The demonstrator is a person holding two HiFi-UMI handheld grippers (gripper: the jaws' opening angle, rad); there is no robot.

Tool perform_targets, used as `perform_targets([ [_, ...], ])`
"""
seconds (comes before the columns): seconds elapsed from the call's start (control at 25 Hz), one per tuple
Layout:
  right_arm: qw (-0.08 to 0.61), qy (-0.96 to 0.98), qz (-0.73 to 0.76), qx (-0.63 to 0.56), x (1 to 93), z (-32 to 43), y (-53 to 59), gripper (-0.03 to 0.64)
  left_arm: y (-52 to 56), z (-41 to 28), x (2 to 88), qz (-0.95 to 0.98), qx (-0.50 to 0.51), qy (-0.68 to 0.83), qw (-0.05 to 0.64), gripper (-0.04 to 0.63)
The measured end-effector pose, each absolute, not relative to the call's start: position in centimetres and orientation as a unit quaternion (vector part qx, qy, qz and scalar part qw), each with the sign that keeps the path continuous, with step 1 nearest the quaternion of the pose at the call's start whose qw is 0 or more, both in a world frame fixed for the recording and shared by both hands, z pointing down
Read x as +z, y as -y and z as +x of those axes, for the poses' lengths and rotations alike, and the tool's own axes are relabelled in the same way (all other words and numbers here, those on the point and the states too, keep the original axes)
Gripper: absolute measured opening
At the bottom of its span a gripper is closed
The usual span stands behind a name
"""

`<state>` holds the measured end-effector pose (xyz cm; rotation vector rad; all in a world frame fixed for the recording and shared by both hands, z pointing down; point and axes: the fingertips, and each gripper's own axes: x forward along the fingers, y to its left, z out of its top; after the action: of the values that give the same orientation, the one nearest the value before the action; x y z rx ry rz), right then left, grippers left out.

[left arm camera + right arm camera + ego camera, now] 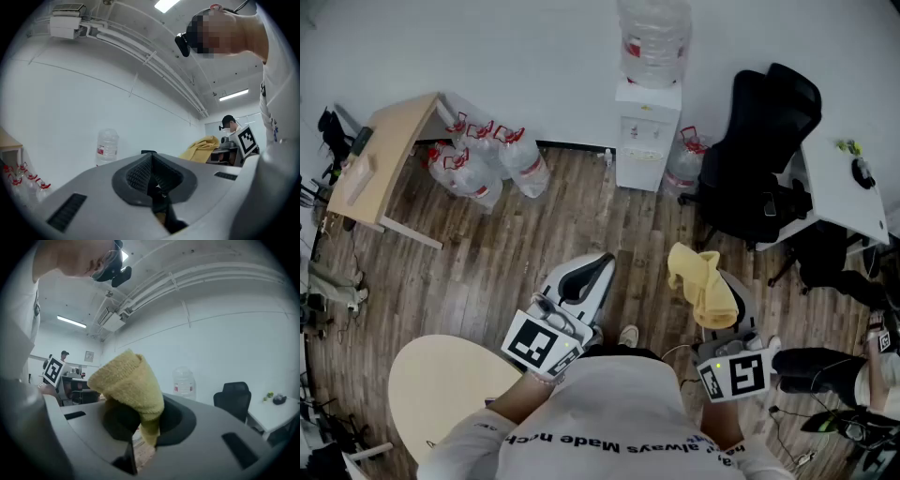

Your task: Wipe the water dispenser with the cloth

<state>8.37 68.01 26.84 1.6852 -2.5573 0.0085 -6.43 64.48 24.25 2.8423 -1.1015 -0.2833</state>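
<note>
The white water dispenser (pixel 647 141) stands against the far wall with a clear bottle (pixel 654 37) on top, well ahead of both grippers. My right gripper (pixel 724 298) is shut on a yellow cloth (pixel 703 281), which bunches up above its jaws (pixel 129 380). The bottle (pixel 184 383) shows in the distance beyond the cloth. My left gripper (pixel 581 279) is held to the left of the cloth, its jaws shut with nothing between them (pixel 152 176). In the left gripper view the bottle (pixel 107 146) and the cloth (pixel 201 147) also appear.
Several spare water bottles (pixel 487 159) lie by a beige desk (pixel 380 164) at the left. Another bottle (pixel 684 159) sits right of the dispenser. A black office chair (pixel 764 150) and a white table (pixel 844 183) stand at the right. A round table (pixel 441 384) is near my left.
</note>
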Motion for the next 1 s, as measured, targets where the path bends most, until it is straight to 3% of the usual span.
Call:
perform_targets([
  [1.0, 0.043, 0.836, 0.547, 0.007, 28.0, 9.2, -57.7, 0.068, -54.5, -5.8, 25.7, 0.926, -0.081, 0.365, 0.049, 0.02],
])
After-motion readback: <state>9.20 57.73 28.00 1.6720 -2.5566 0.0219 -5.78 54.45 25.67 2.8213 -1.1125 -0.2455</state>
